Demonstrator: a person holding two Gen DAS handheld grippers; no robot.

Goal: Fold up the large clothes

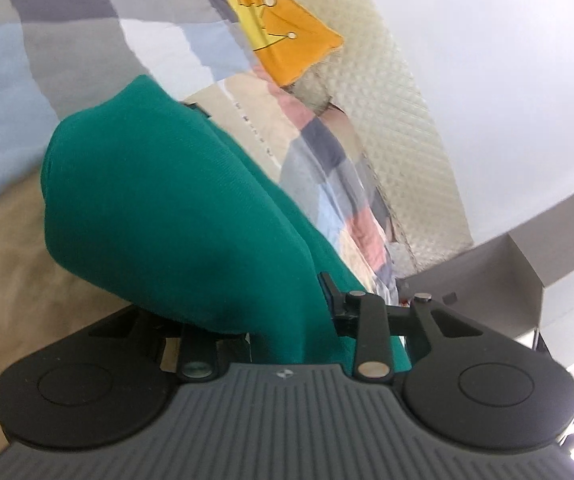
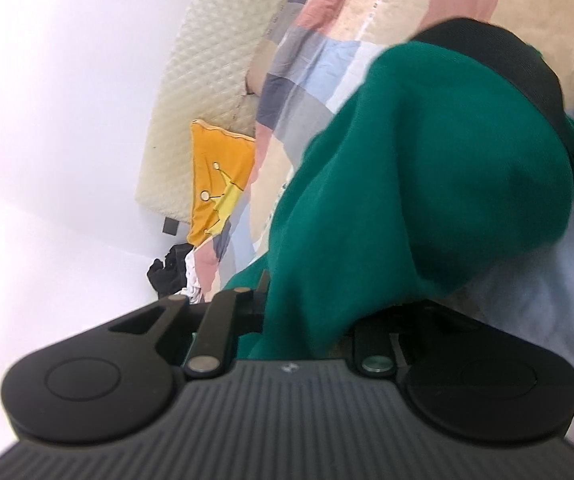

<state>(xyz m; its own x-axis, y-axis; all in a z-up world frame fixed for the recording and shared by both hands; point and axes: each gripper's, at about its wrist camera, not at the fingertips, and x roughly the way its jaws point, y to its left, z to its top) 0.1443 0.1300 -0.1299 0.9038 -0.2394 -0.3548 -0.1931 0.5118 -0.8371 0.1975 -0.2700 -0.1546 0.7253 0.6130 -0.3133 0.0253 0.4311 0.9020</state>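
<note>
A green knit garment (image 1: 159,216) fills the middle of the left wrist view, bunched and lifted above a patchwork bedspread (image 1: 67,40). My left gripper (image 1: 283,320) is shut on a fold of it; the cloth hides the fingertips. In the right wrist view the same green garment (image 2: 407,200) hangs in front of the camera, with a black band (image 2: 527,68) at its upper edge. My right gripper (image 2: 307,320) is shut on the cloth, fingertips hidden.
An orange cushion (image 1: 287,40) lies on the bedspread by a cream quilted headboard (image 1: 399,120); it also shows in the right wrist view (image 2: 219,184). A white wall (image 1: 487,80) is behind. Dark clothes (image 2: 171,272) lie by the bed's edge.
</note>
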